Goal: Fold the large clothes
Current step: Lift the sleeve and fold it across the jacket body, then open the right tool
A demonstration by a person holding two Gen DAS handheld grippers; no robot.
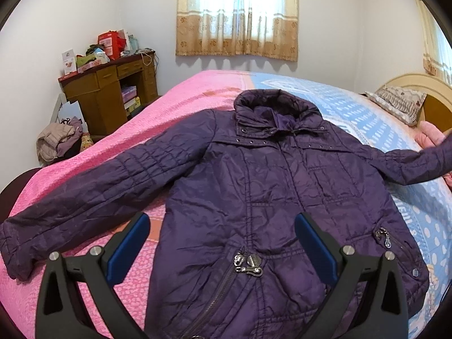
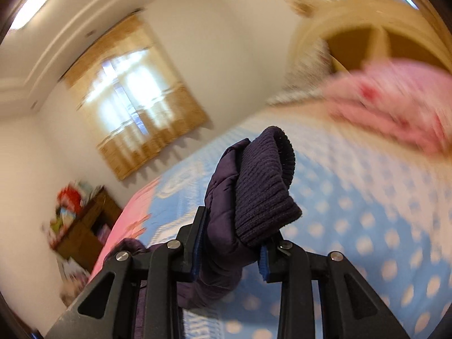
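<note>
A dark purple quilted jacket (image 1: 254, 192) lies face up on the bed, collar away from me, both sleeves spread out. My left gripper (image 1: 221, 240) is open and empty, its blue pads hovering over the jacket's lower front near the zipper pulls. My right gripper (image 2: 231, 243) is shut on the jacket's right sleeve end, with the ribbed knit cuff (image 2: 265, 186) sticking up past the fingers. In the left wrist view that sleeve (image 1: 418, 163) runs off to the right edge, lifted above the blue cover. The right wrist view is motion-blurred.
The bed has a pink cover (image 1: 169, 107) on the left and a blue dotted cover (image 1: 367, 118) on the right. A pillow (image 1: 395, 104) and headboard (image 1: 418, 84) lie far right. A cluttered wooden desk (image 1: 110, 90) and a clothes pile (image 1: 59, 141) stand left.
</note>
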